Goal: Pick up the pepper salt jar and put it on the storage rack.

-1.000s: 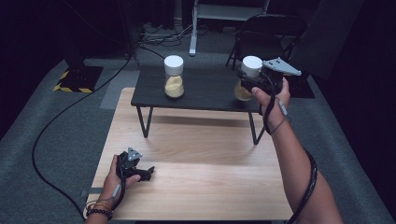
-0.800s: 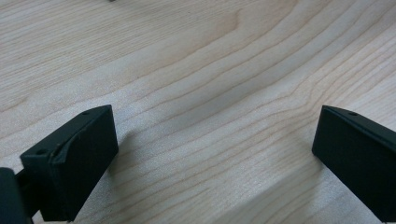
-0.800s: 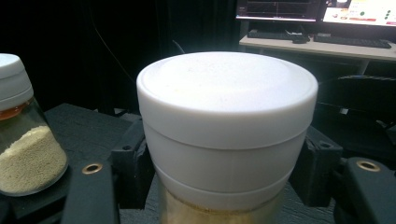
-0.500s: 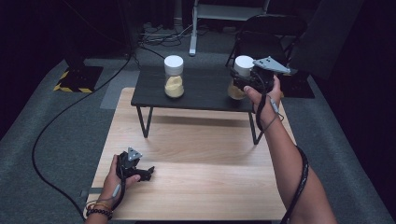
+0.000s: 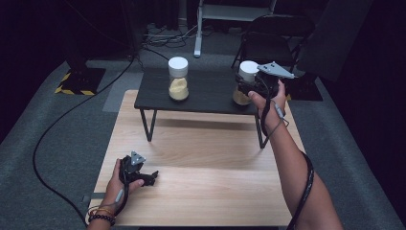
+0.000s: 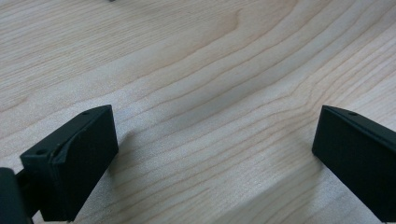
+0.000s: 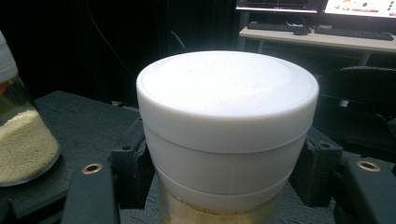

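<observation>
Two clear jars with white lids and yellowish grains inside stand on a small black table (image 5: pixel 210 98). The left jar (image 5: pixel 178 79) stands free; it also sits at the left edge of the right gripper view (image 7: pixel 21 140). My right gripper (image 5: pixel 249 88) is shut on the right jar (image 5: pixel 246 76) at the black table's right end. In the right gripper view the jaws press on the jar (image 7: pixel 226 116) just under its lid, around my right gripper (image 7: pixel 225 163). My left gripper (image 5: pixel 152 176) rests open on the wooden table (image 5: pixel 206 158), nothing between its jaws (image 6: pixel 212 154).
The black table stands on the far half of the wooden table. A black chair (image 5: pixel 273 38) is behind it on the grey carpet. A black cable (image 5: pixel 52 139) runs over the floor at left. A desk with monitors (image 7: pixel 322 7) shows far back.
My right gripper has moved a little to the left and down with the jar in it. The left gripper has stayed put.
</observation>
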A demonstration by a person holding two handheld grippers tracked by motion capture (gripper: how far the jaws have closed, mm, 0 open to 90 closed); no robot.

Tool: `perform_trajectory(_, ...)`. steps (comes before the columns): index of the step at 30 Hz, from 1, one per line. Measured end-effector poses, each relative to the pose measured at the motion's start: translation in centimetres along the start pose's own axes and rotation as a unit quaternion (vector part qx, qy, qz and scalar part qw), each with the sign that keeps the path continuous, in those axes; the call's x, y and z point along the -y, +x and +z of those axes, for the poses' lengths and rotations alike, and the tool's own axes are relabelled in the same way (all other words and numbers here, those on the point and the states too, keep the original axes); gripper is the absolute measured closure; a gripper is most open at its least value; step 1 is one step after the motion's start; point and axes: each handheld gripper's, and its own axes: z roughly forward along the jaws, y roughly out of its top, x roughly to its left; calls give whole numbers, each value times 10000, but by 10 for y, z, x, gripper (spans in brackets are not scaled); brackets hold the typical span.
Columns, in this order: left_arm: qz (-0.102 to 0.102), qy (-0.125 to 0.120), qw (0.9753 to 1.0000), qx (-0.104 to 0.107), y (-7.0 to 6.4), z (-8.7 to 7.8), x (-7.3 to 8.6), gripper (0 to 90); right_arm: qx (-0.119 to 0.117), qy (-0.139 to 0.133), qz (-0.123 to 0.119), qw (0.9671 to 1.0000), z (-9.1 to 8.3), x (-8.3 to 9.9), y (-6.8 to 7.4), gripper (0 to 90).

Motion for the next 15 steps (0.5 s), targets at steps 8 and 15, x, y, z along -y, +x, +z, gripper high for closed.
perform_trajectory(8, -1, -1, 10000, 0, 0, 0, 0, 4, -12, 22, 47, 10000, 2, 5, -4, 339)
perform_trajectory(15, 4, 2, 10000, 0, 0, 0, 0, 4, -33, -13, 118, 9999, 1, 9, -8, 339)
